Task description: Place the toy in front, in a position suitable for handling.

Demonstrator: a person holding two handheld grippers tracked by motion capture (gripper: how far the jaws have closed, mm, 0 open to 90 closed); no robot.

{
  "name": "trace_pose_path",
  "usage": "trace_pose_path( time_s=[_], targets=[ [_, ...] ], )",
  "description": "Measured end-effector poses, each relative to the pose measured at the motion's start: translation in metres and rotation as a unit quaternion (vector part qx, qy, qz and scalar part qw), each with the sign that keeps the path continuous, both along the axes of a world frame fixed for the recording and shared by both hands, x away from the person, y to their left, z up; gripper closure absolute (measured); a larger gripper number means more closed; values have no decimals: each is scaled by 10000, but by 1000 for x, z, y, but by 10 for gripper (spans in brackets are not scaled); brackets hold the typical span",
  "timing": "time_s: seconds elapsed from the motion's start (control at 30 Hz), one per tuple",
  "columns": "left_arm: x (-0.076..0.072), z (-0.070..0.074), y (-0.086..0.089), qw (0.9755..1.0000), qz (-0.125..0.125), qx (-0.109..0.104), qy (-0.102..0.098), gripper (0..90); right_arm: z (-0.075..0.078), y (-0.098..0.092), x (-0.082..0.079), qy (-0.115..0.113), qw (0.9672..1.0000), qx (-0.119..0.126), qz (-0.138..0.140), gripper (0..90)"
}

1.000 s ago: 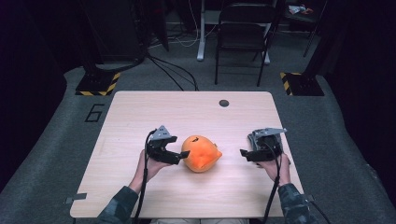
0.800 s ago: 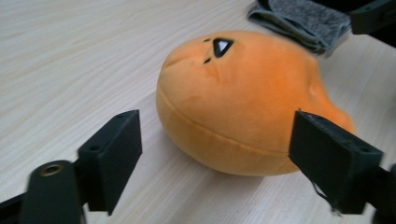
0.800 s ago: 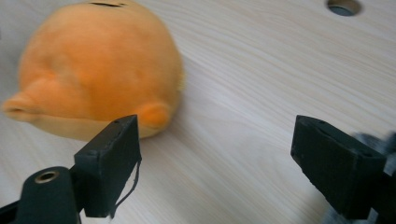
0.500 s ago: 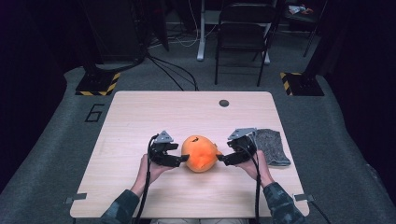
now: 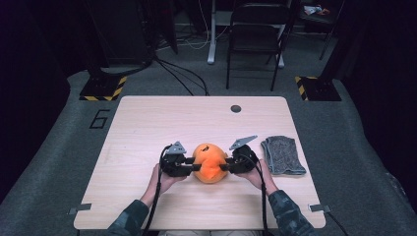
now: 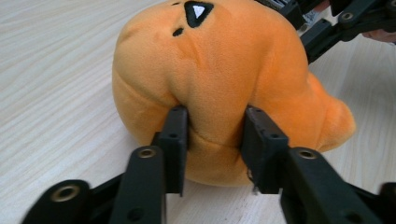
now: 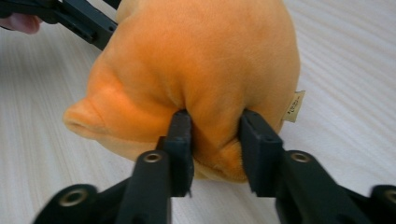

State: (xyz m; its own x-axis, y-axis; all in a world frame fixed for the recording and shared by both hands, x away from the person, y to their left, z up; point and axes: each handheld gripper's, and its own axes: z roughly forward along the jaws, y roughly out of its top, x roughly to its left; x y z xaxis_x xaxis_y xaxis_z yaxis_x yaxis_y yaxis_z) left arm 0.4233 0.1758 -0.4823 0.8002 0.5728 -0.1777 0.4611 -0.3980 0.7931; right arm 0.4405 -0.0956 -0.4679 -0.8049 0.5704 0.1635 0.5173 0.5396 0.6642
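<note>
Overhead, a grey cloth lies beside the right tool; both tools pinch the orange plush, left tool.

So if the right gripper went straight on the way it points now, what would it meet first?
The orange plush toy: the right gripper already pinches a fold of it. Beyond the toy, in roughly the same line, is the left gripper.
</note>
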Motion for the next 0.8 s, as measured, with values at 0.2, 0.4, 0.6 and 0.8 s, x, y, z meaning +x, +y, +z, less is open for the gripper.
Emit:
trace_pose_path(
  time_s=[0.2, 0.4, 0.6, 0.8],
  targets=[
    [-2, 4, 0, 9998, -12, -122, -186, 745, 2, 1, -5, -281, 9996, 16, -29, 780],
    [2, 22, -1, 9985, -253, -134, -473, 751, 24, 2, -20, -679, 9973, -210, -178, 787],
    [13, 45, -12, 9960, -521, -56, -725, 747, 50, -3, -37, -944, 9927, -284, -689, 787],
    [30, 51, -29, 9943, -805, 69, -694, 747, 55, -6, -50, -1020, 9852, -411, -1315, 787]
  ],
)
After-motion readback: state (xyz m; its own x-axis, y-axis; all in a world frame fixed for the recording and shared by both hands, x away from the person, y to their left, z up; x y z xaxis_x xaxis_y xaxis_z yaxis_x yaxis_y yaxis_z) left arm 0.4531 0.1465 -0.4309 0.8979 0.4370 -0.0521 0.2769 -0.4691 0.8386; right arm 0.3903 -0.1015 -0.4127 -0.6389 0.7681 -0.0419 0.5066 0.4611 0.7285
